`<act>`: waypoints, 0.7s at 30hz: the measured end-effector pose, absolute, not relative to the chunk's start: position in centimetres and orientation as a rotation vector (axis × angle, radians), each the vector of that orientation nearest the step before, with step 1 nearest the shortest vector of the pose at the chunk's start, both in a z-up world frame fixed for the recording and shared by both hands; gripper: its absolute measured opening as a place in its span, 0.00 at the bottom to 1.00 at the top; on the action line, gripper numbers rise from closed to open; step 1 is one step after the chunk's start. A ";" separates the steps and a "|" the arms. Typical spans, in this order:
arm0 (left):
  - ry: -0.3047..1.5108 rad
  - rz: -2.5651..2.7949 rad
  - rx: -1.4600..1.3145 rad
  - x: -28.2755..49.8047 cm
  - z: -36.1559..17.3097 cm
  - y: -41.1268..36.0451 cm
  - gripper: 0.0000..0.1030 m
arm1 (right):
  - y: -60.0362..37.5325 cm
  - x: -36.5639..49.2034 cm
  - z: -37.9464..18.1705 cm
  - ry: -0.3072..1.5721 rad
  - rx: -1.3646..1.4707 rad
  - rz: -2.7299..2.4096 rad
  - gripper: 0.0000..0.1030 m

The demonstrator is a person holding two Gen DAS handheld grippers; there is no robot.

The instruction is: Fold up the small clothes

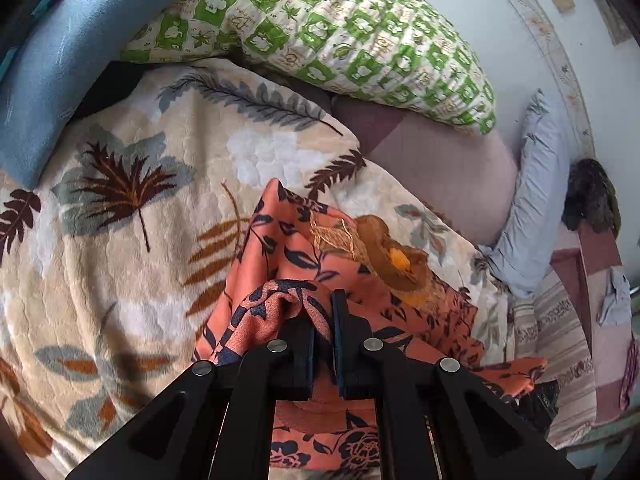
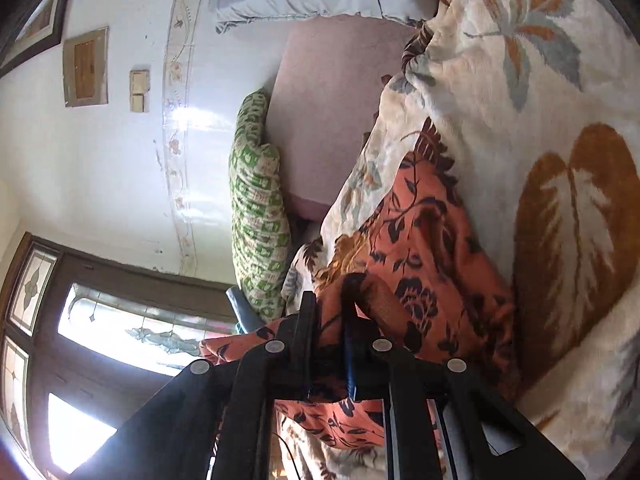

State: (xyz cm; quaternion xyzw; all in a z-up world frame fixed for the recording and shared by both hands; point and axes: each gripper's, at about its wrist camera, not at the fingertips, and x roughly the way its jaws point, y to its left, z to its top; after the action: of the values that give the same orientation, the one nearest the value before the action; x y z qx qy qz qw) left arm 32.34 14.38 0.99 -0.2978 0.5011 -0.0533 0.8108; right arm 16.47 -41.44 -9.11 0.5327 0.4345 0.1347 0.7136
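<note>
Left wrist view: the left gripper [image 1: 320, 312] is clamped on a bunched edge of the garment [image 1: 320, 248], an orange floral cloth. The cloth runs forward and rightward from the fingers across the blanket [image 1: 120, 220], its embroidered patch beyond the tips. A green pillow [image 1: 320, 28] lies well behind.

Right wrist view: the right gripper [image 2: 332, 312] is clamped on another fold of the garment [image 2: 432, 248]. The cloth extends ahead and right over the blanket [image 2: 520, 80]. Judgement: both hands hold edges equally close; the fold turns on carrying these edges forward over the body.

Both wrist views sit close above the leaf-print blanket [image 1: 120, 240] [image 2: 520, 100], the right rolled sideways, sharing the green pillow [image 1: 340, 32] [image 2: 258, 220].
</note>
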 end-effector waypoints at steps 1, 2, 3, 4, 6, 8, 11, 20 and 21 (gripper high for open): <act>1.070 -0.090 -0.638 33.8 0.5 14.2 0.06 | -41.7 17.7 -9.7 0.958 1.178 0.265 0.11; 1.078 -0.051 -0.638 35.3 -0.1 13.9 0.06 | -42.0 18.8 -10.4 0.962 1.168 0.230 0.14; 1.099 -0.006 -0.634 36.7 -1.0 13.6 0.08 | -42.2 19.9 -11.1 0.980 1.155 0.194 0.15; 1.137 0.041 -0.622 37.9 -2.1 13.3 0.08 | -42.4 20.9 -12.1 1.002 1.151 0.148 0.15; 1.222 0.115 -0.640 39.6 -4.7 13.4 0.08 | -42.4 22.4 -13.9 1.060 1.149 0.093 0.15; 1.260 0.122 -0.706 40.4 -6.1 14.0 0.08 | -42.5 22.8 -14.6 1.083 1.135 0.058 0.18; 1.248 0.057 -0.866 41.1 -5.7 15.6 0.08 | -43.0 22.7 -14.0 1.036 1.151 0.056 0.33; 1.127 -0.032 -0.857 40.0 -0.5 16.1 0.34 | -45.1 20.8 -9.7 0.909 1.130 0.066 0.57; 1.123 -0.010 -0.806 39.2 0.2 15.7 0.45 | -44.5 20.6 -9.4 0.933 1.096 0.084 0.57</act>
State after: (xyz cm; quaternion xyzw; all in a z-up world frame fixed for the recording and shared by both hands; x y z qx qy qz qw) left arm 39.18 15.75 0.21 -0.3715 0.5178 -0.0046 0.7706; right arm 20.56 -44.55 -9.40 0.5019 0.4270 0.0384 0.7512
